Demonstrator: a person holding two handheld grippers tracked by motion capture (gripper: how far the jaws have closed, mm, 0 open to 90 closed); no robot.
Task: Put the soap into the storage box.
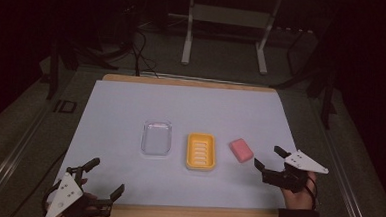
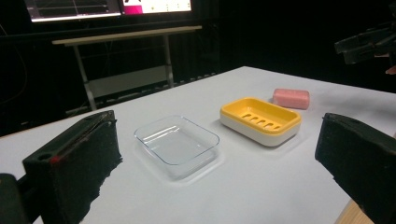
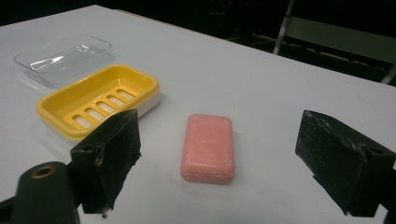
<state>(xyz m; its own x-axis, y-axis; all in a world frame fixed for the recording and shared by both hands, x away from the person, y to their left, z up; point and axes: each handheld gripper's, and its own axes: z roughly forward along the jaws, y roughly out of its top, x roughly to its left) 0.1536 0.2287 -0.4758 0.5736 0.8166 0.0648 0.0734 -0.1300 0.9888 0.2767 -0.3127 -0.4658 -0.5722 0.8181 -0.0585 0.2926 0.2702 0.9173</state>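
Note:
A pink soap bar [image 1: 241, 150] [image 3: 208, 147] [image 2: 291, 98] lies flat on the white table right of centre. To its left stands a yellow soap dish [image 1: 201, 151] [image 3: 98, 101] [image 2: 260, 119] with a slotted tray, and further left a clear plastic lid [image 1: 157, 137] [image 2: 177, 143] [image 3: 64, 58]. My right gripper [image 1: 267, 158] [image 3: 219, 163] is open just short of the soap, its jaws spread wider than the bar. My left gripper [image 1: 105, 176] [image 2: 219, 163] is open at the near left edge with nothing between its jaws, facing the lid.
A white sheet [image 1: 191, 108] covers the table, with a wooden edge [image 1: 190, 216] showing at the front. Metal stand legs [image 1: 187, 43] rise beyond the far edge in a dark room. In the left gripper view, monitors [image 2: 107, 7] glow at the back.

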